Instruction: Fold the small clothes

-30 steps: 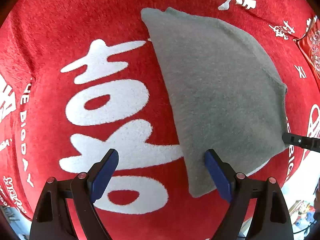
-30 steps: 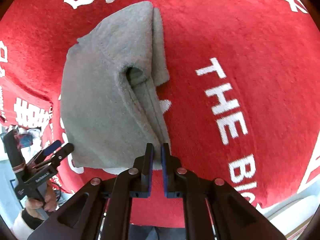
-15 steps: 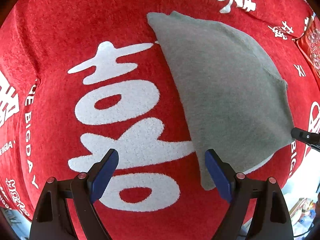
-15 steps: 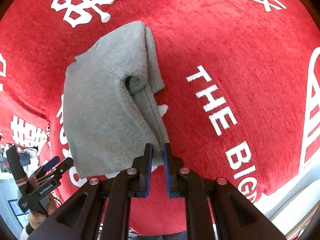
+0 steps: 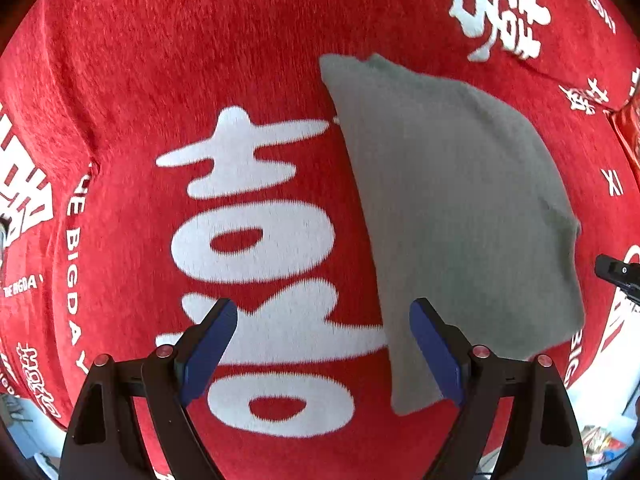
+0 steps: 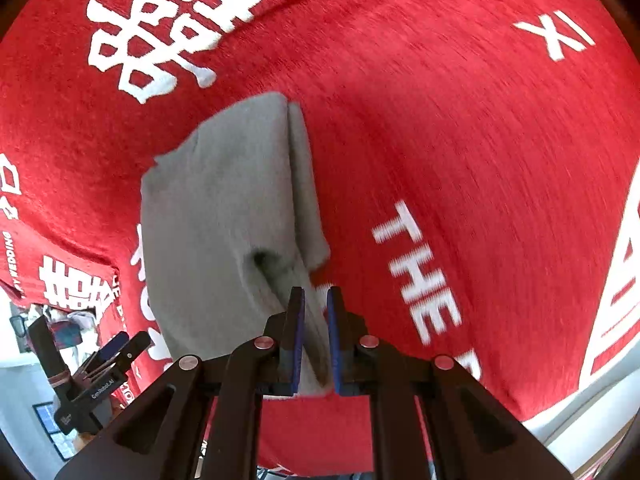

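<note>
A small grey fleece garment (image 5: pixel 460 208) lies folded on the red cloth (image 5: pixel 160 80). My left gripper (image 5: pixel 322 344) is open and empty above the cloth, its right finger at the garment's left edge. In the right wrist view the garment (image 6: pixel 216 216) shows a folded edge and an opening near its lower right. My right gripper (image 6: pixel 316 320) is nearly shut, its blue pads pinching the garment's near edge. The left gripper (image 6: pixel 108 356) also shows at the lower left of that view, and the right gripper's tip (image 5: pixel 618 272) at the right edge of the left wrist view.
The red cloth (image 6: pixel 480 160) carries large white characters and the words "THE BIG DAY". Its edge drops off at the lower right (image 6: pixel 580 400) and lower left, where a room with clutter shows beyond.
My right gripper has pulled back with the garment's edge; the garment looks farther and smaller. The left gripper stays open and has shifted slightly left of the garment.
</note>
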`<action>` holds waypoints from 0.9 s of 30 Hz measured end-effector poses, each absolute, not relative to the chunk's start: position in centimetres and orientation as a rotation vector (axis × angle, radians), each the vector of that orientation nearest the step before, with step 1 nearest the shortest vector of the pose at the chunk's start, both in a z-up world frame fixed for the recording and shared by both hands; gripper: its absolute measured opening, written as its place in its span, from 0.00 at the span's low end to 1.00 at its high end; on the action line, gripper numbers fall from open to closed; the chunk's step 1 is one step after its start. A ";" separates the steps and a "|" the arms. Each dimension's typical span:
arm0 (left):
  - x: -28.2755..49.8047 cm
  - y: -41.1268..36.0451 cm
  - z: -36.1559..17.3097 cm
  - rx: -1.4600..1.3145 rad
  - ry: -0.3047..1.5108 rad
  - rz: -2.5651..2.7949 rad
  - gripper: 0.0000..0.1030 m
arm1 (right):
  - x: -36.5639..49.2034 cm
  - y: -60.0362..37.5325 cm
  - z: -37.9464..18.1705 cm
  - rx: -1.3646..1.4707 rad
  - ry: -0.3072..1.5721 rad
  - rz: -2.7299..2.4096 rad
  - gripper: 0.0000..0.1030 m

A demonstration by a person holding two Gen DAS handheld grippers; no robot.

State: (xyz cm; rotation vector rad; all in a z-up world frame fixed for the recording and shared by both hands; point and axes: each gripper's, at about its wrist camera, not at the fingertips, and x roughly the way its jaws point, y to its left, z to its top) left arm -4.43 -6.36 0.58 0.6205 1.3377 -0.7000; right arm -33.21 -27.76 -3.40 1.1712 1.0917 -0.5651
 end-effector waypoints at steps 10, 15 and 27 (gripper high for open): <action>-4.0 -10.5 -0.1 0.609 1.355 -0.647 0.89 | -31.4 -30.9 -4.6 1.180 1.113 -0.475 0.60; -3.4 -11.6 -0.6 0.580 1.374 -0.633 1.00 | -30.4 -31.8 -5.0 1.171 1.106 -0.406 0.62; -1.2 -13.5 -2.8 0.522 1.427 -0.590 1.00 | -27.3 -34.1 -8.2 1.305 1.092 -0.269 0.09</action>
